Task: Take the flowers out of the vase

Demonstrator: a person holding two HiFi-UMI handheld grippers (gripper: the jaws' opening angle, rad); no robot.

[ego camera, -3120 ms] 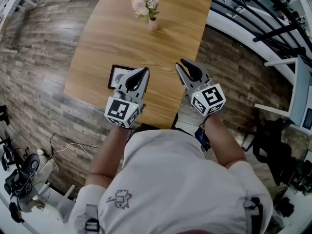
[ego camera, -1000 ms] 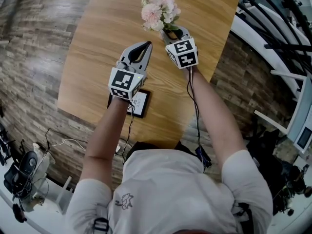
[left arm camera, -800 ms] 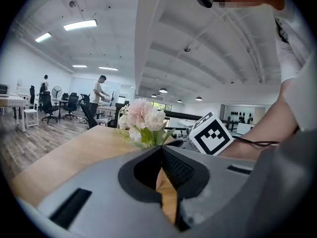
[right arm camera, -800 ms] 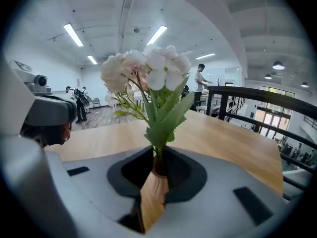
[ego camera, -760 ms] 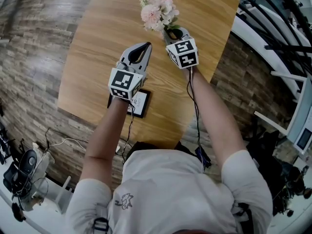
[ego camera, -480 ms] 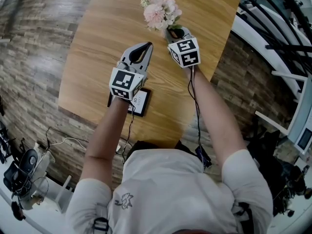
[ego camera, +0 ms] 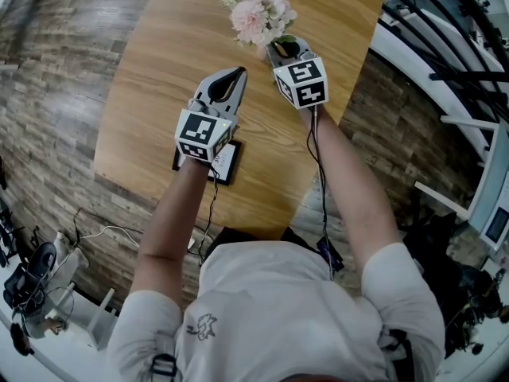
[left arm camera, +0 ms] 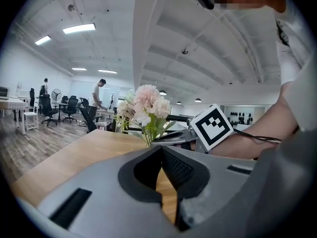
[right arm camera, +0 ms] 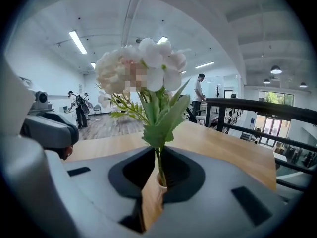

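A bunch of pale pink and white flowers (ego camera: 256, 13) stands over a small beige vase near the far end of the wooden table (ego camera: 151, 94). In the right gripper view the green stem (right arm camera: 158, 165) runs between the jaws, just above the vase rim (right arm camera: 162, 185). My right gripper (ego camera: 278, 51) has just been closing and is shut on that stem. In the head view the vase is hidden under the blooms and the gripper. My left gripper (ego camera: 236, 76) hovers shut and holds nothing, to the left of the right one and short of the flowers (left arm camera: 143, 108).
A small black-framed picture (ego camera: 225, 162) lies on the table under my left gripper's cube. The table's right edge runs close past the right gripper, with dark railings (ego camera: 445, 22) beyond. People stand far off in the office (left arm camera: 97, 99).
The right gripper has risen a little with the stem in it, and the blooms have shifted toward the top left of the head view. The left gripper has stayed put.
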